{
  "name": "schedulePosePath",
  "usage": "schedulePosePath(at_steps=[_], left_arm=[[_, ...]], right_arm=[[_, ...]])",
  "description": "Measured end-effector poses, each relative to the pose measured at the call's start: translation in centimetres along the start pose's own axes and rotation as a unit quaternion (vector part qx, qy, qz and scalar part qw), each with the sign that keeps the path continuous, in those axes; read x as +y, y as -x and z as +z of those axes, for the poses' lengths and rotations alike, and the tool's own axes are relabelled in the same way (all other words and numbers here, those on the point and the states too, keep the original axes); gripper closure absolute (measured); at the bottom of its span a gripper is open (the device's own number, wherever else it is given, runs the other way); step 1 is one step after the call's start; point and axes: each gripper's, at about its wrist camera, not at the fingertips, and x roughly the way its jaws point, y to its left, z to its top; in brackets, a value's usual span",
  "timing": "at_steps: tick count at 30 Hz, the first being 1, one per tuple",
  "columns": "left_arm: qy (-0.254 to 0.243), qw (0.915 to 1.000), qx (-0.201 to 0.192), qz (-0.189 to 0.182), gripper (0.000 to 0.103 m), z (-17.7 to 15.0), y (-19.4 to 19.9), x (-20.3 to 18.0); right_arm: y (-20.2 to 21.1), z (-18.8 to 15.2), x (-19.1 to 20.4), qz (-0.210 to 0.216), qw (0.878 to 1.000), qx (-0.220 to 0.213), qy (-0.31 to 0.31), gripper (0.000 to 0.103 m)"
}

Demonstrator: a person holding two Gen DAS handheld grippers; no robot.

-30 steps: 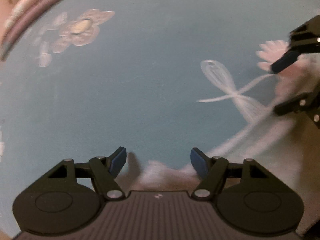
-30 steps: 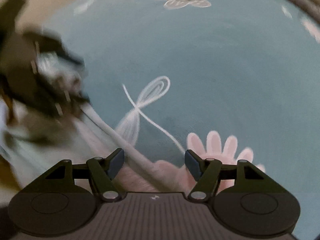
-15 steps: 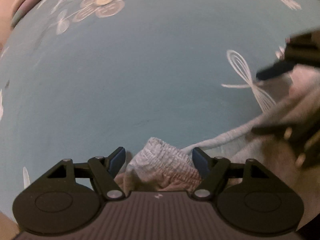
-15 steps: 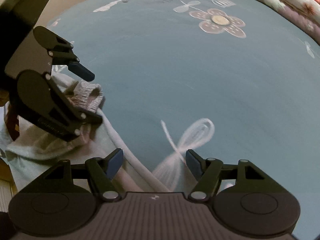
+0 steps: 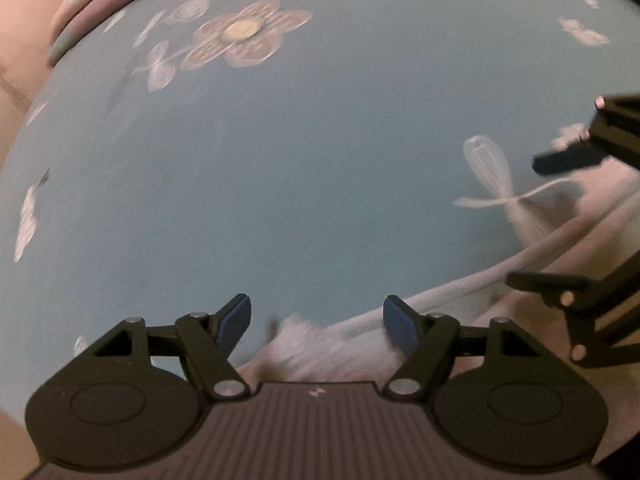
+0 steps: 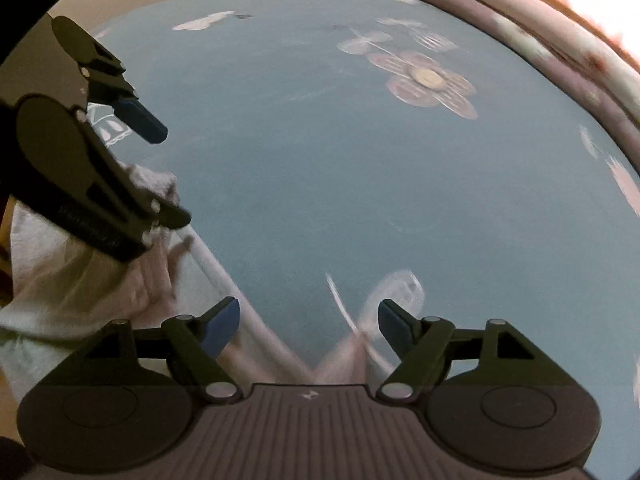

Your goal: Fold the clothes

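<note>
1. The left gripper [image 5: 316,326] is spread wide, its blue pads [image 5: 236,320] apart; a blurred fold of the pale garment [image 5: 320,354] lies between them, gripped by neither.
2. The right gripper [image 6: 308,324] is likewise spread, holding nothing; the garment's white edge runs between its fingers.
3. The garment [image 6: 60,280] lies bunched at the near edge of the blue flowered sheet [image 6: 320,168]; no containers show.

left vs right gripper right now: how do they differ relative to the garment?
The left gripper has a bunched, ribbed end of the pale garment between its fingers; the right gripper straddles the garment's hem where it bends. The left gripper sits at the garment's left end, the right further along. Both are open.
</note>
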Motion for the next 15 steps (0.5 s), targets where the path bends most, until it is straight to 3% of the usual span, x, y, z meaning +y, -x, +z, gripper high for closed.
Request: schedulePosePath(at_steps=[4, 8, 11, 15], left_arm=[[-0.037, 0.9981, -0.030, -0.038, 0.029, 2.4, 0.8, -3.4], [-0.059, 0.9936, -0.051, -0.082, 0.029, 4.3, 1.3, -6.6], [-0.064, 0.9898, -0.055, -0.115, 0.029, 4.8, 2.0, -9.5], [-0.074, 0.9913, -0.050, -0.096, 0.030, 4.5, 1.4, -11.0]], right_arm=[[3.3, -3.0, -4.0, -0.031, 0.994, 0.021, -0.104, 0.035], [5.9, -7.2, -9.2, -0.054, 0.969, 0.041, -0.239, 0.041], [6.2, -10.5, -11.5, -0.066, 0.953, 0.060, -0.290, 0.047], [5.0, -12.3, -13.0, -0.061, 0.942, 0.051, -0.326, 0.051]])
